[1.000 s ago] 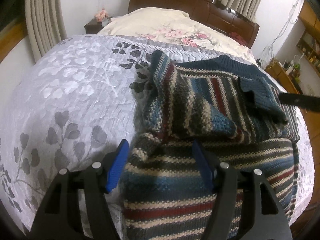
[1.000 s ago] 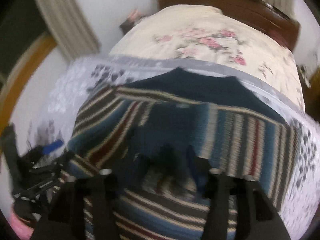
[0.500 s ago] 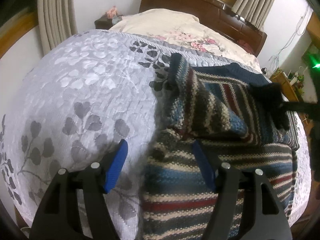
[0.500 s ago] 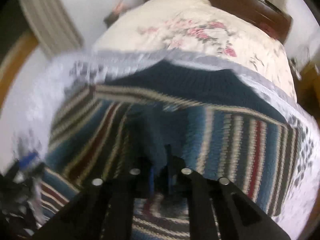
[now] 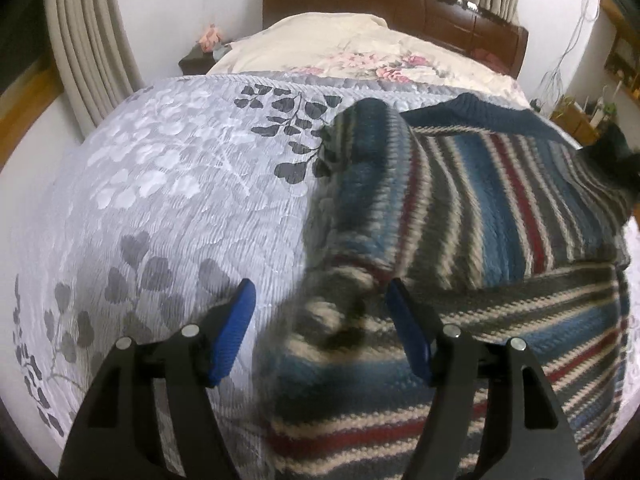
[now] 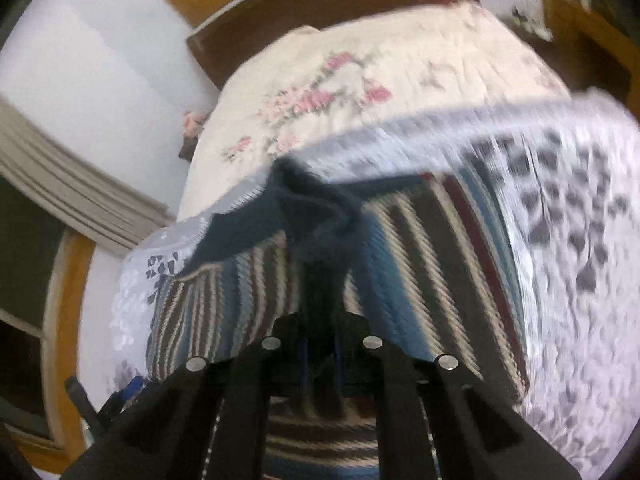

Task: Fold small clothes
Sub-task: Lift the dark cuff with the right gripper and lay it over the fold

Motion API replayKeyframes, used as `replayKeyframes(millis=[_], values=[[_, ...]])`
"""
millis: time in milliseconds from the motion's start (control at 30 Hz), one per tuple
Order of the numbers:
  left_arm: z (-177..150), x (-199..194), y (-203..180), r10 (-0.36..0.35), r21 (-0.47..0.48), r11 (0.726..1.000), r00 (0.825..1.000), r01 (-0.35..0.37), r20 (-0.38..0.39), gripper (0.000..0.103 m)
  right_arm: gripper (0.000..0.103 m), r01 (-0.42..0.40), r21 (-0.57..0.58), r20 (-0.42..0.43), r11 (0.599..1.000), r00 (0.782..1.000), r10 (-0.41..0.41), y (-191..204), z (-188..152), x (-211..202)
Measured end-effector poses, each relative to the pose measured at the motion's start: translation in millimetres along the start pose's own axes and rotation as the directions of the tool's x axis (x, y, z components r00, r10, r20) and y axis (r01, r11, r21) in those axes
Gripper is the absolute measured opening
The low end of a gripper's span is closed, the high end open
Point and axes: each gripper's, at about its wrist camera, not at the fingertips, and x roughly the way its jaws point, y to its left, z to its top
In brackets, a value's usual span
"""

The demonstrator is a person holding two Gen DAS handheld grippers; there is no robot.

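**A:** What does my left wrist camera show?

**B:** My left gripper (image 5: 320, 320) hangs over a grey bedspread (image 5: 168, 184) printed with leaves. Its jaws stand wide apart, blue pads (image 5: 234, 334) bare and gripping nothing. A striped knitted sweater (image 5: 480, 240) in blue, red, cream and dark bands lies on the bedspread to the right. Its rumpled left edge bulges into the gap between the jaws, closer to the right pad; that patch is blurred, so I cannot tell whether it touches. Beyond are a floral quilt (image 5: 360, 52) and a dark wooden headboard (image 5: 400, 4).

**A:** And the right wrist camera?

**B:** This view is tilted and blurred. My right gripper (image 6: 320, 344) has its jaws drawn together, clamped on a dark blue fold of the sweater (image 6: 420, 260). The pinched knit rises from the jaws to a bunched navy band (image 6: 312, 204) ahead. Striped fabric spreads on both sides of the fingers. My left gripper shows as dark shapes at the lower left edge.
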Motion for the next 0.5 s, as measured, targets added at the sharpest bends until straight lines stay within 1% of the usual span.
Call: replayKeyframes(millis=[33,100,167,200,233,267,433,467,500], values=[[1.1,4.0,0.1,0.007,0.002,1.0,1.0,-0.007,-0.007,0.068,0.021,0.01,0.009,-0.014,1.0,1.0,-0.009,-8.7,-3.3,4.5],[2.5,9.3,-0.2,0.014,0.005,1.0,1.0,-0.014,-0.015,0.07,0.028,0.032,0.026,-0.013,0.999,0.999,-0.032,-20.8,-10.1,6.9],[2.7,11.0,-2.1,0.022,0.017,1.0,1.0,-0.022,-0.018,0.071,0.039,-0.001,0.071,-0.013,0.997,1.0,0.002,-36.5,-14.8,6.5],[2.5,10.5,-2.8,0.022,0.02,1.0,1.0,-0.022,-0.019,0.071,0.054,-0.018,0.092,-0.016,0.996,1.0,0.019,-42.4,-16.8,6.3],[2.5,8.9,-2.9,0.015,0.017,1.0,1.0,-0.015,-0.021,0.071,0.057,-0.039,0.108,-0.013,0.993,0.999,0.04,-47.9,-17.4,4.3],[2.9,4.9,-2.3,-0.007,0.004,1.0,1.0,0.007,-0.02,0.071,0.057,-0.053,0.114,-0.009,0.992,0.998,0.055,-49.8,-19.0,4.1],[7.0,-12.9,-8.7,-0.055,-0.01,0.998,0.998,0.056,0.016,0.071,0.057,-0.152,0.171,0.016,0.973,0.988,0.151,-64.4,-17.9,-6.6],[8.2,-15.9,-10.0,-0.065,-0.012,0.998,0.998,0.065,0.022,0.071,0.057,-0.149,0.172,0.026,0.974,0.989,0.147,-64.0,-18.0,-10.4],[9.1,-18.2,-11.2,-0.069,-0.015,0.997,0.997,0.07,0.028,0.071,0.057,-0.127,0.168,0.039,0.978,0.992,0.123,-63.9,-17.8,-16.0]])
